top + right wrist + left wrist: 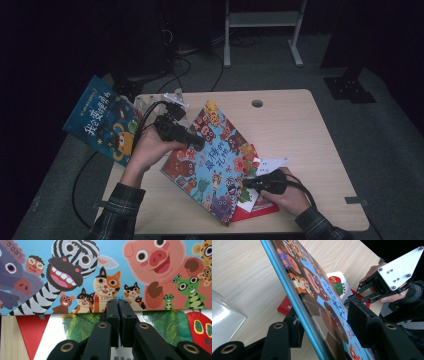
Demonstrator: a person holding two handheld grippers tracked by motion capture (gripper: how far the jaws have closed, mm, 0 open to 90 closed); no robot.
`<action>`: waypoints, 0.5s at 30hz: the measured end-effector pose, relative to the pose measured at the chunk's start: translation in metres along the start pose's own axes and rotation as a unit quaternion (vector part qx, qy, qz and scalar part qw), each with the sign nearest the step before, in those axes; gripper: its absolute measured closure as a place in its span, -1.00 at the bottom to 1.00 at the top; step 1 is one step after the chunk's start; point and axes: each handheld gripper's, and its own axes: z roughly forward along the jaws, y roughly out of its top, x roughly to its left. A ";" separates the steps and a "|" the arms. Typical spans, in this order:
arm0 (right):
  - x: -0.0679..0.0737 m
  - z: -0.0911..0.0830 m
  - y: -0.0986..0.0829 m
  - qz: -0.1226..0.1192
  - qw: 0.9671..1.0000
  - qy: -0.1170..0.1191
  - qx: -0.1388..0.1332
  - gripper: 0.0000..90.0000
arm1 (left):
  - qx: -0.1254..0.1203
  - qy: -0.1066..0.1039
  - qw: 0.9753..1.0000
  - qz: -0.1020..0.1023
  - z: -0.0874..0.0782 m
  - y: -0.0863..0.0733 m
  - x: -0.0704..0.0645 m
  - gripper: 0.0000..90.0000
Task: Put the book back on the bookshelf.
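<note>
My left gripper [322,337] pinches the animal book [212,160] by its edge, tilted up off the table [300,130]. My right gripper [118,305], jaws together, nudges the book's lower edge above the red book [257,210]. I'd lift slowly, keeping the grip deep.

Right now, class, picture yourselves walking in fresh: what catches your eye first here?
First, the bright blue animal picture book at the table's middle, tilted up off a red-and-white caterpillar book. The left gripper clamps its upper edge, while the right gripper, jaws together, meets its lower edge. Another blue book overhangs the table's left edge.
</note>
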 end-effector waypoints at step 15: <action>0.004 0.003 0.001 -0.005 1.000 -0.006 -0.004 0.92 | 0.014 -0.019 0.999 -0.033 -0.007 0.016 0.002 0.52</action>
